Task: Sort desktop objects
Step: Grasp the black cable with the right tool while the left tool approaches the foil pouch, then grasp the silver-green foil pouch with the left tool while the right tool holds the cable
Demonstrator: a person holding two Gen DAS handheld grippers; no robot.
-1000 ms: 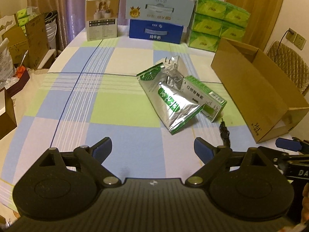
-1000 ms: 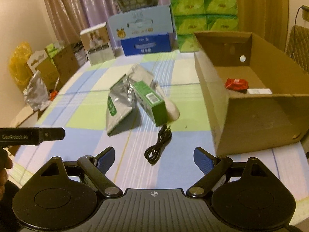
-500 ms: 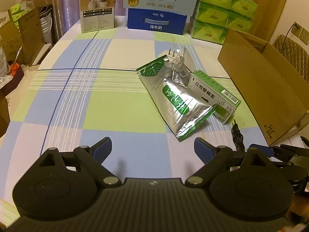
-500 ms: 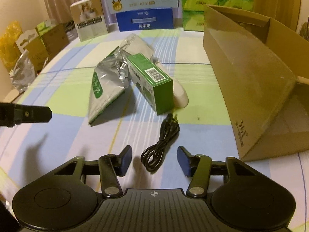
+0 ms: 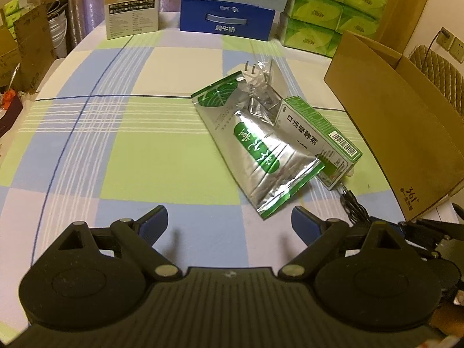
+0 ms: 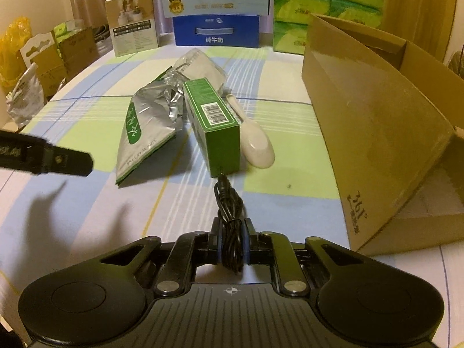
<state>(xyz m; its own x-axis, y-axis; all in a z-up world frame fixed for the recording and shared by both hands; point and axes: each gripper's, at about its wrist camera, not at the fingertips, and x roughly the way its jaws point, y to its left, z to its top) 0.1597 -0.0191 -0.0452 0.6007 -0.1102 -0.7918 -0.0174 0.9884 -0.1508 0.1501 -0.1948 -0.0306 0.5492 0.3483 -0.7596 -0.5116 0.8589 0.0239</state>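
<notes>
While the right gripper (image 6: 231, 245) lies low over the checked-cloth table (image 6: 87, 203), its jaws pinch a coiled black cable (image 6: 230, 203), whose plug end stretches forward toward the green cardboard box with a barcode (image 6: 213, 127). From the right wrist view we see a white oval-headed brush (image 6: 256, 145) lying just beside that green box on its right; the left wrist view hides nearly all of it behind the box. The silver foil pouch with a green label (image 5: 258, 156) leans against the green box's other side, and the left view shows its printed face far better. The left gripper (image 5: 230, 223) hovers over bare cloth with its jaws spread wide, holding nothing. We see it from the right view only as a dark bar at the left edge. The open brown cardboard carton (image 6: 377, 121) sits to the right, near the cable; neither view shows its inside. At the far end of the table stand a blue milk carton (image 5: 227, 20) and stacked green tissue packs (image 5: 330, 11).
</notes>
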